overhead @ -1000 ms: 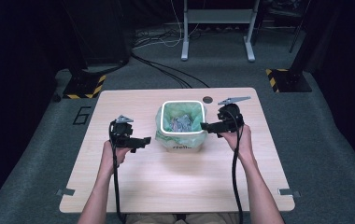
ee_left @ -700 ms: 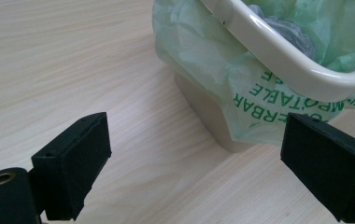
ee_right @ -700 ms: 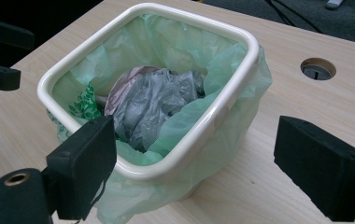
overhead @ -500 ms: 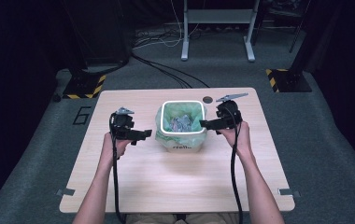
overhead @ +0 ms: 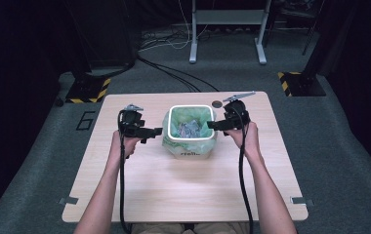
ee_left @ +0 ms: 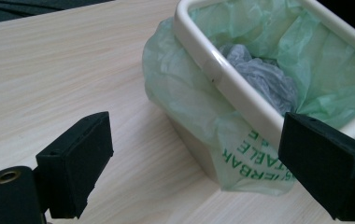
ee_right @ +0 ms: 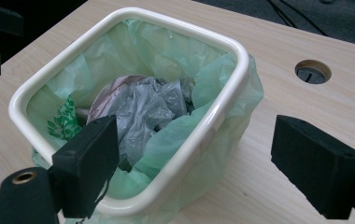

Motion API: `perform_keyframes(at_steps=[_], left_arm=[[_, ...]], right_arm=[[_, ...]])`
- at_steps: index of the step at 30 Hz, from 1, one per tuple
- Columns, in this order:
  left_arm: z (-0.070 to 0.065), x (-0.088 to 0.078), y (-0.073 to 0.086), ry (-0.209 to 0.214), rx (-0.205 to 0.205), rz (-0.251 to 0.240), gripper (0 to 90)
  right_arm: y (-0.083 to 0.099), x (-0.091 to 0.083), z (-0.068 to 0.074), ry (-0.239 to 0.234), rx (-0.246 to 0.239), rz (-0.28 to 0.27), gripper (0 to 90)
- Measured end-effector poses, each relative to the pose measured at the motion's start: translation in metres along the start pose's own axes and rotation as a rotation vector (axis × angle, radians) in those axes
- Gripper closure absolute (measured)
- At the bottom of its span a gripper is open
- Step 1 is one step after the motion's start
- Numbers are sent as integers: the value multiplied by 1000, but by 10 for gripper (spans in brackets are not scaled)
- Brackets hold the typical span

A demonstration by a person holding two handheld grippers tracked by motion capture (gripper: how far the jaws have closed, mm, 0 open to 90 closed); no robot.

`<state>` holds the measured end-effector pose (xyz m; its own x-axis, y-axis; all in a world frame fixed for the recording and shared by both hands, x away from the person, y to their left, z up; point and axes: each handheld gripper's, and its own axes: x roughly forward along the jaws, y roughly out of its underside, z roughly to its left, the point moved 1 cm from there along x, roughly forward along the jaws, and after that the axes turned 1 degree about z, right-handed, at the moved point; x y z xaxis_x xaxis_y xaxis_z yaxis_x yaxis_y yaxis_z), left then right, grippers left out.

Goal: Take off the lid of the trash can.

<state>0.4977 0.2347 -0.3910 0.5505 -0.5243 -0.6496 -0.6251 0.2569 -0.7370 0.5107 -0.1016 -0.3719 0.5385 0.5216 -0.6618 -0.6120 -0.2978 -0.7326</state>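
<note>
Worktop (overhead: 183, 190): lined bin (overhead: 189, 130) between left gripper (overhead: 155, 130) and right gripper (overhead: 212, 125); jaws apart, empty; gripper views reveal grey bags (ee_right: 150, 109) inside.

The small cream plastic bin (overhead: 189, 131) stands on the pale wooden table (overhead: 183, 190), near the far edge and about midway across. A thin green plastic liner bag (overhead: 193, 148) sits in the bin, folded out over its rim and hanging down its outer walls. Crumpled grey plastic film (ee_right: 147, 109) lies inside the bin, at the bottom. The left gripper (overhead: 155, 131) is just left of the bin, the right gripper (overhead: 212, 125) just right of it. A round cable hole (overhead: 216, 104) lies behind the bin, to its right.
</note>
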Motion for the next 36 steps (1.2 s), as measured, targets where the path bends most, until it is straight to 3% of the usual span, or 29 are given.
perform_keyframes(at_steps=[7, 8, 14, 24, 36], left_arm=[[-3, 13, -13, 19, -3, 14, 107], [-5, 16, -16, 19, 1, 10, 114], [-10, 27, -18, 15, 16, 22, 182], [-12, 45, -19, 62, 15, 45, 333], [-16, 58, -16, 118, -10, 74, 445]], right_arm=[[0, 12, -2, 0, 16, 19, 182], [0, 14, -2, -13, 26, 17, 220], [4, 19, -6, -46, 67, 3, 337], [10, 32, -10, -37, 83, 31, 472], [14, 45, -8, -40, 83, 57, 509]])
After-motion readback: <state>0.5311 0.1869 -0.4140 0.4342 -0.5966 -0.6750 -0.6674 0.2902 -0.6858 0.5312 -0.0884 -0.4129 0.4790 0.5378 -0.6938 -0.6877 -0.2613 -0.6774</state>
